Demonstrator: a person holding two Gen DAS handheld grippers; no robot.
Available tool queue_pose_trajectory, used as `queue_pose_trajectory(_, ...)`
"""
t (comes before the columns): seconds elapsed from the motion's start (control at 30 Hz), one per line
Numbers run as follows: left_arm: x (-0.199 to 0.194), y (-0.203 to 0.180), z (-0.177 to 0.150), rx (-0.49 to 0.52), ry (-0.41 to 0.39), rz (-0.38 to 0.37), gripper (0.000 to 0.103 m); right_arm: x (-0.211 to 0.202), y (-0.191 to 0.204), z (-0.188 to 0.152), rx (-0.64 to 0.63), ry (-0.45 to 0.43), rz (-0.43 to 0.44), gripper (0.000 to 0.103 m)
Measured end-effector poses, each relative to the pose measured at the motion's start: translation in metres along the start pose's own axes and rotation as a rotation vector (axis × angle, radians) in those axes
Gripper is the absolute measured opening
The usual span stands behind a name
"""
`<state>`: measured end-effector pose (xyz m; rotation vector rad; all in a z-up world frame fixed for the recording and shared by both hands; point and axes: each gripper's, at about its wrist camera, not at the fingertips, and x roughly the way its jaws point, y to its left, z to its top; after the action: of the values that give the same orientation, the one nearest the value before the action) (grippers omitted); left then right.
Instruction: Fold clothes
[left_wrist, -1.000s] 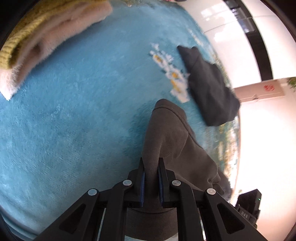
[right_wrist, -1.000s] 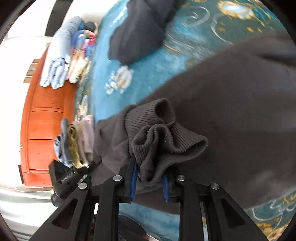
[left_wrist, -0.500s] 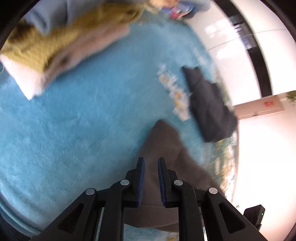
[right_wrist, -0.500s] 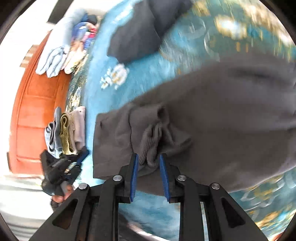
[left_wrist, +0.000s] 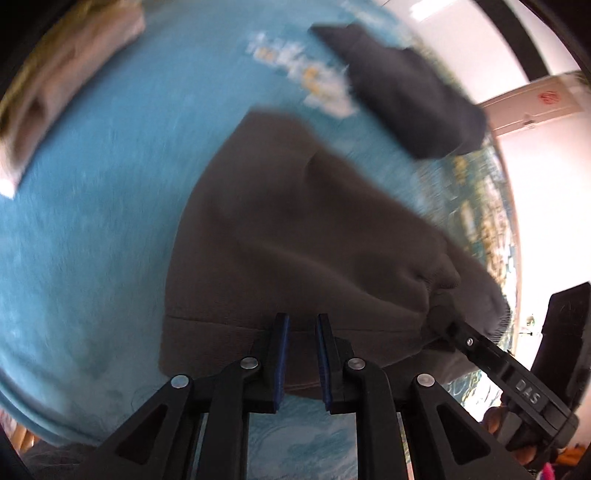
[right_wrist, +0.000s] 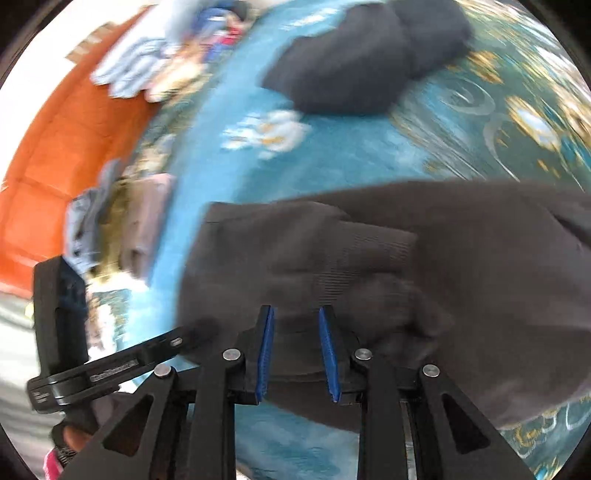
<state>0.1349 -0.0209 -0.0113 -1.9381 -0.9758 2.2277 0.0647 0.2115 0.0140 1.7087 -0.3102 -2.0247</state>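
Note:
A dark grey-brown sweater (left_wrist: 295, 236) lies folded over on the blue carpet (left_wrist: 96, 221). My left gripper (left_wrist: 302, 325) stands over its ribbed hem with a narrow gap between the blue pads; whether it pinches cloth is unclear. In the right wrist view the sweater (right_wrist: 424, 280) fills the lower right, its ribbed cuff bunched in front of my right gripper (right_wrist: 296, 317), whose jaws are parted and off the cloth. The right gripper also shows at the sweater's edge in the left wrist view (left_wrist: 454, 325), and the left gripper shows in the right wrist view (right_wrist: 177, 341).
A black garment (left_wrist: 402, 99) lies further along the carpet, also in the right wrist view (right_wrist: 351, 62). A stack of folded clothes (left_wrist: 55, 85) sits at the left, seen again in the right wrist view (right_wrist: 122, 221). An orange wooden cabinet (right_wrist: 66, 140) with more clothes borders the carpet.
Both grippers brought the sweater down onto the carpet. My right gripper has opened and let go of the cuff. The sweater now lies broad and flat.

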Motion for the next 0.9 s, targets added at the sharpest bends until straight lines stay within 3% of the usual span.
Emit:
queue_pose_trajectory(0.07, 0.007, 0.003, 0.001, -0.011, 0.030, 0.007, 0.017, 0.008, -0.018, -0.005, 0.055, 0.029, 0.021, 0.025)
queue_pose_trajectory(0.17, 0.008, 0.006, 0.000, -0.022, 0.035, -0.001, 0.017, 0.010, -0.020, -0.007, 0.041, 0.027, 0.019, 0.025)
queue_pose_trajectory(0.37, -0.018, 0.006, -0.006, -0.017, -0.054, -0.118, 0.025, -0.028, -0.029, -0.002, 0.099, -0.025, 0.103, 0.028)
queue_pose_trajectory(0.43, -0.029, -0.002, -0.007, 0.019, -0.091, -0.150, 0.026, -0.052, -0.041, -0.001, 0.104, -0.062, 0.109, 0.041)
queue_pose_trajectory(0.57, -0.039, -0.040, -0.012, 0.133, -0.126, -0.162, 0.029, -0.117, -0.088, -0.011, 0.142, -0.166, 0.054, 0.056)
queue_pose_trajectory(0.73, -0.013, -0.100, -0.013, 0.215, -0.067, -0.068, 0.031, -0.158, -0.174, -0.062, 0.421, -0.244, 0.024, 0.061)
queue_pose_trajectory(0.9, 0.019, -0.143, -0.024, 0.308, 0.020, 0.020, 0.031, -0.154, -0.229, -0.111, 0.663, -0.304, 0.054, 0.063)
